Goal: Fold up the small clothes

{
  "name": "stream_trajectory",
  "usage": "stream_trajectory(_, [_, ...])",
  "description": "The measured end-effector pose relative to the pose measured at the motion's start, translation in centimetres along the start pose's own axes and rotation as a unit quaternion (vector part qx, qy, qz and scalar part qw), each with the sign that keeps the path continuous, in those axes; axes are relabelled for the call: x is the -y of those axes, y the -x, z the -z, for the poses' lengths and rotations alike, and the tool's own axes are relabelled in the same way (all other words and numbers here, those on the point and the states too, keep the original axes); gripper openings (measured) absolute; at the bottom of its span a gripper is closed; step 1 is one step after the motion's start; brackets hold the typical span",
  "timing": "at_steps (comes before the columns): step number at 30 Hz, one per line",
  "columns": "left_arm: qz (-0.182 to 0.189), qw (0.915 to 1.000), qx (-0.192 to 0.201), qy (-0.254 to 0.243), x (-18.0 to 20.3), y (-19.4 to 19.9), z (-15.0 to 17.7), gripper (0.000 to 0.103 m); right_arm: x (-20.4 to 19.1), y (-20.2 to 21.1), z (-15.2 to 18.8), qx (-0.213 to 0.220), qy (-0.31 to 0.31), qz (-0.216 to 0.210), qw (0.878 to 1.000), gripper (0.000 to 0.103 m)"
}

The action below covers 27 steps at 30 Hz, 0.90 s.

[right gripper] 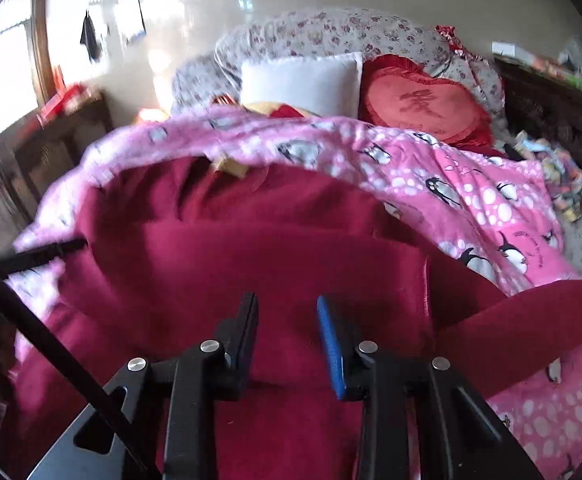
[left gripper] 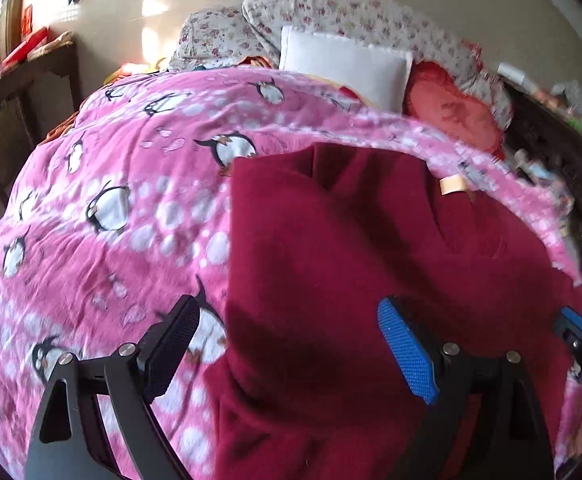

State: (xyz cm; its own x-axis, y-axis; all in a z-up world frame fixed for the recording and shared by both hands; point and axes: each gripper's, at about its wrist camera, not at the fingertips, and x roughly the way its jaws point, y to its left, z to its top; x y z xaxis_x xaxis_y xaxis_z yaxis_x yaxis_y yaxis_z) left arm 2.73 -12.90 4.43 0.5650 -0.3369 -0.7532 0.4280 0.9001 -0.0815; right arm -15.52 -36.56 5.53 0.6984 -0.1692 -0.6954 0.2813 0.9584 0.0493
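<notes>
A dark red knit garment [left gripper: 351,264] lies spread on a pink penguin blanket [left gripper: 111,208] on a bed. A tan label [left gripper: 453,185] shows at its far edge. My left gripper [left gripper: 291,344] is open wide above the garment's left edge, one finger over the blanket, the blue-padded finger over the cloth. My right gripper [right gripper: 287,336] is open, narrower, just above the middle of the garment [right gripper: 251,240]. A sleeve [right gripper: 531,320] sticks out to the right. The right gripper's tip [left gripper: 579,332] shows at the left wrist view's right edge.
A white pillow [right gripper: 303,80], a red heart cushion [right gripper: 423,108] and a flowered quilt [right gripper: 351,32] lie at the bed's head. A dark wooden table [left gripper: 23,92] stands on the left. A cluttered dark cabinet [right gripper: 551,96] stands on the right.
</notes>
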Motion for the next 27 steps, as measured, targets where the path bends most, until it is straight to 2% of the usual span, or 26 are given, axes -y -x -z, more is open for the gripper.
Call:
stream_trajectory(1, [-0.035,0.9992,-0.014,-0.009,0.3,-1.0,0.0,0.09,-0.3,-0.7,0.4,-0.012,-0.001,0.02,1.0,0.033])
stream_trajectory(2, [-0.054,0.9979,-0.031,-0.018,0.4,-2.0,0.2,0.09,-0.3,-1.1,0.9,-0.017,0.0,0.025,1.0,0.033])
stream_trajectory(5, [-0.035,0.998,-0.053,0.003,-0.8,-3.1,1.0,0.092,-0.1,-0.3,1.8,-0.013,0.008,0.031,0.999,0.033])
stream_trajectory(8, [-0.016,0.9975,-0.061,0.032,-1.8,-2.4,1.2,0.092,1.6,1.7,2.1,-0.003,-0.033,0.01,0.999,0.034])
stream_trajectory(10, [-0.017,0.9976,-0.057,0.036,-1.9,-1.7,1.4,0.092,2.6,2.5,2.3,0.007,-0.053,0.013,0.998,0.043])
stream_trajectory(12, [-0.018,0.9976,-0.055,0.037,-1.7,-1.0,1.8,0.092,3.3,1.2,2.9,-0.015,-0.06,0.021,0.998,0.047])
stream_trajectory(13, [-0.015,0.9975,-0.059,0.037,-1.6,-0.6,2.0,0.092,3.7,0.3,3.3,-0.034,-0.071,0.006,0.997,0.047])
stream_trajectory(16, [0.0,0.9983,-0.05,0.029,-1.0,1.6,2.8,0.092,5.6,2.6,3.6,-0.009,-0.118,-0.028,0.993,0.047])
stream_trajectory(17, [0.0,0.9987,-0.045,0.026,-0.8,2.3,3.0,0.092,6.7,3.9,3.8,0.008,-0.135,-0.024,0.991,0.053])
stream_trajectory(18, [0.005,0.999,-0.039,0.023,-0.6,3.1,3.1,0.092,7.8,4.9,4.0,0.021,-0.146,-0.011,0.989,0.065])
stream_trajectory(20, [0.016,0.9992,-0.031,0.018,-0.2,4.2,3.3,0.092,11.4,6.6,4.9,0.034,-0.184,0.039,0.981,0.075])
stream_trajectory(27, [0.039,0.9989,-0.026,-0.005,2.4,5.7,3.0,0.092,23.4,6.6,7.9,0.026,-0.335,0.097,0.937,0.075])
